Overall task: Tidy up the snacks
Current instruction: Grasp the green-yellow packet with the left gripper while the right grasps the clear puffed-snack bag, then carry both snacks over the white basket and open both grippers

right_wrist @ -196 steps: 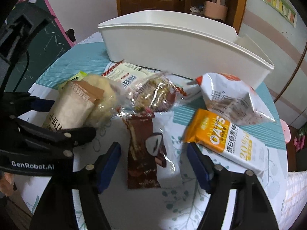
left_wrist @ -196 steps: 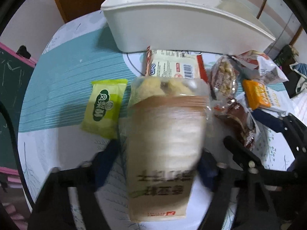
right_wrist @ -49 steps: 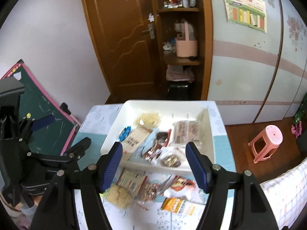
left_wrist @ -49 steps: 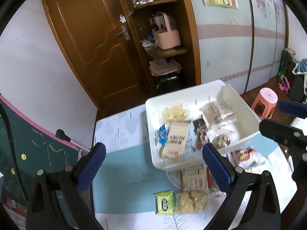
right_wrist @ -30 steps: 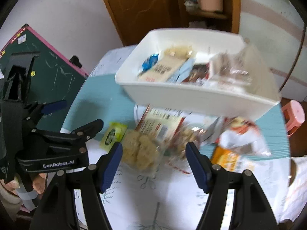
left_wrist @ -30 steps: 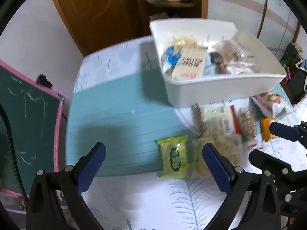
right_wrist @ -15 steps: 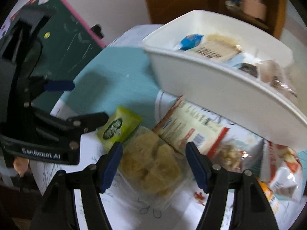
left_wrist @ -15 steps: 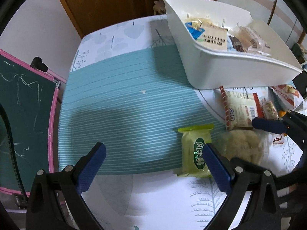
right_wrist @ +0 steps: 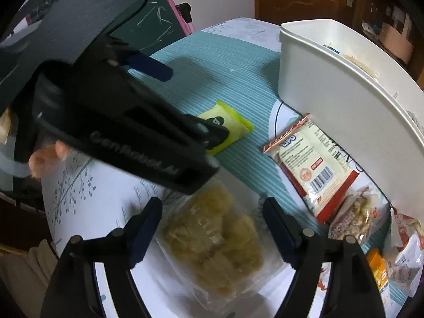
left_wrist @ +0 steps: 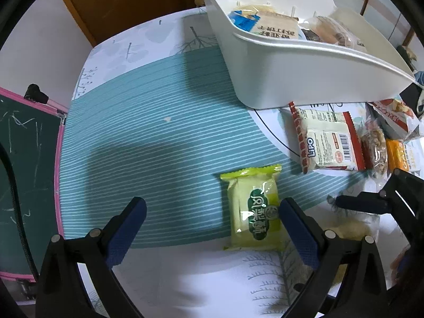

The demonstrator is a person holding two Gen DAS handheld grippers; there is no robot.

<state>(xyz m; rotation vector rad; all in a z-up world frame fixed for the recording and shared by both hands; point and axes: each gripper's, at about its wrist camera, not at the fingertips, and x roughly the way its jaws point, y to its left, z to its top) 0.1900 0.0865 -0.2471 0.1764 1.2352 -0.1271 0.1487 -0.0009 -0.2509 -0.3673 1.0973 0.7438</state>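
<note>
The white bin (left_wrist: 291,74) at the back of the table holds several snack packets. My left gripper (left_wrist: 212,217) hangs open low over the teal striped cloth. A green packet (left_wrist: 254,212) lies flat just inside its right finger (left_wrist: 294,225). My right gripper (right_wrist: 212,212) points steeply down with its jaws opening. A clear bag of yellow pastry (right_wrist: 214,238) lies on the table between them, and the pads do not press it. In the right wrist view the left gripper's black body (right_wrist: 132,132) covers part of the green packet (right_wrist: 228,124).
A red-edged LiPO packet (right_wrist: 310,167) lies in front of the bin (right_wrist: 344,111). A nut bar (right_wrist: 355,217), an orange packet (right_wrist: 379,267) and a red-and-white bag (right_wrist: 408,238) lie to its right. A pink-framed chalkboard (left_wrist: 26,153) stands at the table's left edge.
Both grippers have come down toward the table, so the snacks look larger. The right gripper has rolled and its jaws stand wider around the pastry bag. The left gripper stays open.
</note>
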